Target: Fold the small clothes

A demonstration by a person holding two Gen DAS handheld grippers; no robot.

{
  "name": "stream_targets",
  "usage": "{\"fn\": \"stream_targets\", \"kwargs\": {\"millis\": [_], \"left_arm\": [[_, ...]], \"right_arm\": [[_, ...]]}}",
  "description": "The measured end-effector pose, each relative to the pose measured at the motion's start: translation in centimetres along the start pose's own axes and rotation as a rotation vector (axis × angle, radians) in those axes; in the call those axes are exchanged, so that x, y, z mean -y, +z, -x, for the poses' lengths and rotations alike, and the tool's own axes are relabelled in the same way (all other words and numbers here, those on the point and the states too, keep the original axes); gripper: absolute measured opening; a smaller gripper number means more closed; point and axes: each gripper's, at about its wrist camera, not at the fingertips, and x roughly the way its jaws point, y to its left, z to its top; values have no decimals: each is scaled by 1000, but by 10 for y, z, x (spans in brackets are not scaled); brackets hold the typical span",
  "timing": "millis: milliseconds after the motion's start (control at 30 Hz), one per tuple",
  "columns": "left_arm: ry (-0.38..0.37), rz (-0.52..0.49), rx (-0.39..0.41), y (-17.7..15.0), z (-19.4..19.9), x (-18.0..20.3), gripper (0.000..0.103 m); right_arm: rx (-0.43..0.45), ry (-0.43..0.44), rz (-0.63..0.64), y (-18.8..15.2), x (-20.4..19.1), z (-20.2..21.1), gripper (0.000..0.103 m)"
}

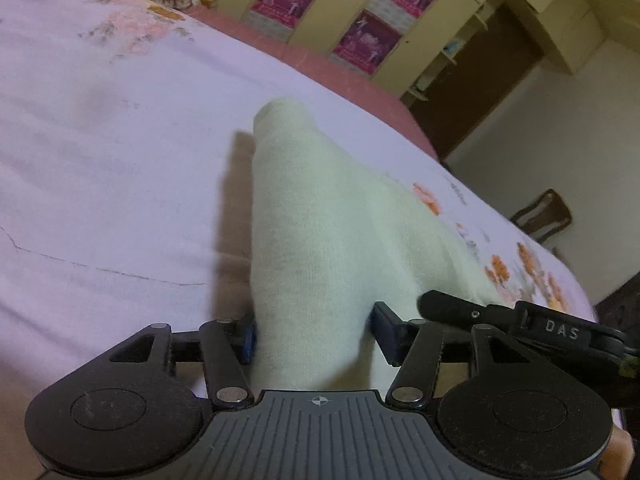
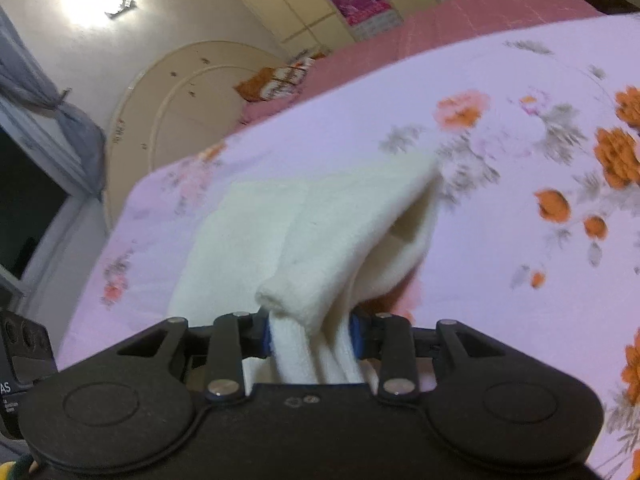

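On floral bedsheet [image 1: 100, 128], pink blanket [image 1: 344, 76] beyond, postered wardrobe [image 1: 360, 12] far. Cream garment [image 1: 312, 216] lifted centre, pinched by left gripper [image 1: 312, 336] and right gripper [image 2: 312, 332]. Chair [image 1: 544, 212] far right.

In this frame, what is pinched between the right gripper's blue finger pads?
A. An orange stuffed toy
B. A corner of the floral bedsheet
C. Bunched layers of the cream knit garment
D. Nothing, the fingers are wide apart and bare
C: in the right wrist view the right gripper has closed its blue pads on several bunched folds of the cream garment, the rest of which trails over the floral bedsheet.
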Motion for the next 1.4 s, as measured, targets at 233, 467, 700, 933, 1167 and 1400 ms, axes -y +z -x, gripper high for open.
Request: {"fn": "stream_targets", "kwargs": {"millis": [233, 467, 700, 933, 1167, 1400], "left_arm": [[10, 60, 21, 28, 6, -3, 59], [59, 93, 28, 51, -27, -10, 59], [70, 85, 48, 53, -39, -11, 65], [72, 44, 61, 38, -2, -6, 65], [62, 36, 10, -1, 20, -7, 66], [109, -51, -5, -14, 15, 5, 69]], "right_arm": [[48, -2, -164, 11, 27, 27, 61], [45, -65, -124, 35, 26, 1, 27], [116, -185, 95, 43, 5, -22, 18], [134, -210, 81, 37, 2, 6, 28], [225, -140, 111, 7, -23, 61, 30], [147, -168, 159, -17, -42, 40, 29]]}}
